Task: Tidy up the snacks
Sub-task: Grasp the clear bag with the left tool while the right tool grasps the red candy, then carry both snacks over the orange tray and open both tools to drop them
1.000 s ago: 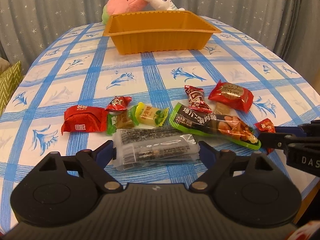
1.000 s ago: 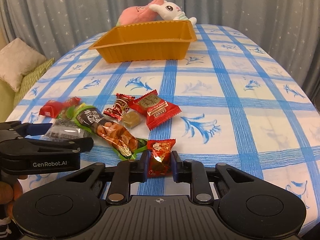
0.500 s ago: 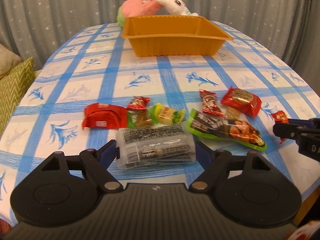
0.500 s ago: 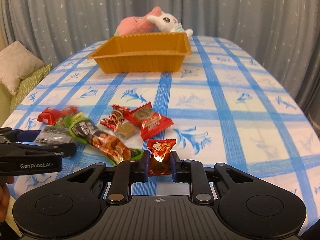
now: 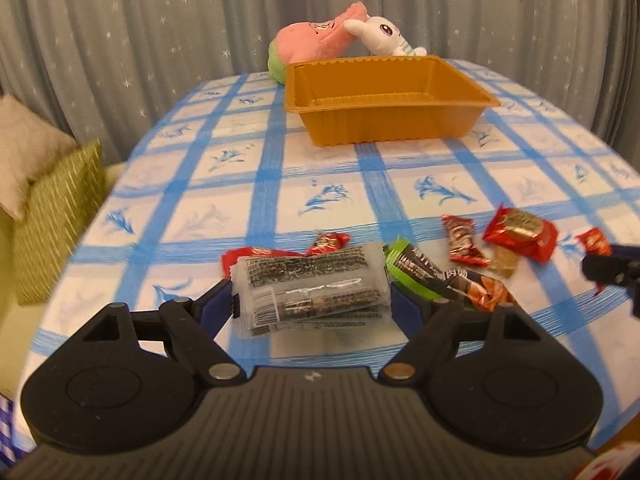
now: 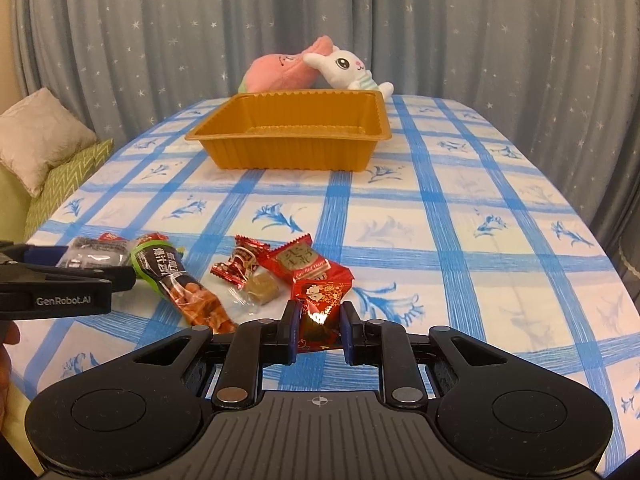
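Snacks sit clamped in both our claws, the clear packet [image 5: 312, 290] left, red candy [image 6: 319, 316] right, orange tray [image 6: 292, 136] far ahead.

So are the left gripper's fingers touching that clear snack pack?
Touching. The left wrist view shows the left gripper with both fingers pressed against the ends of the clear snack pack, which sits clamped between them.

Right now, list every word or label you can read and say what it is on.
"GenRobot.AI": side of the left hand-held gripper, seen from the right wrist.
Clear seaweed packet: print too small to read.
Green sausage pack: characters blurred.
Red snack packet and small red candy: lettering unreadable.
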Available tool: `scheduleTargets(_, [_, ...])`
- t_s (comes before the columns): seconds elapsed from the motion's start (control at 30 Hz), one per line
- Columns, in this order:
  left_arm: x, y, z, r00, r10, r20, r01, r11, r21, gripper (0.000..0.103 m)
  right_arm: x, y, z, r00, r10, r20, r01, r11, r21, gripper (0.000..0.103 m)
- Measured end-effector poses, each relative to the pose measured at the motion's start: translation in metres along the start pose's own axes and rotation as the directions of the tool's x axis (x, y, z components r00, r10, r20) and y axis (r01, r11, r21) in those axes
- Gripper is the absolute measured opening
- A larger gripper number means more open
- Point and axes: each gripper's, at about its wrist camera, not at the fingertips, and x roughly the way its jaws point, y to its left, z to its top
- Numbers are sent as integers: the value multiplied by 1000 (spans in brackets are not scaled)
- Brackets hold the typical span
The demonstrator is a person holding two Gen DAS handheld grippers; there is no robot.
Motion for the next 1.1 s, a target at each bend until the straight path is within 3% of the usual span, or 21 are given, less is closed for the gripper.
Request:
scheduleTargets(0.23, [5, 18, -2, 999, 32, -20, -33, 998, -46, 80, 1, 1, 0, 1000, 8, -7, -8, 1000, -1, 21])
scheduleTargets(0.6, [-6, 28, 30, 999, -23, 38, 26, 996, -86, 80, 4, 3, 17, 999, 32, 19, -32, 999, -7, 21])
scheduleTargets(0.8, [7, 18, 69, 994, -73, 82, 78, 995, -55, 81, 17, -6, 54, 997, 46, 67, -45, 999, -24, 21])
scheduleTargets(1.1, [54, 8, 148, 977, -118, 179, 126, 992, -33, 81, 64, -30, 137, 988, 65, 140, -63, 998, -14, 21])
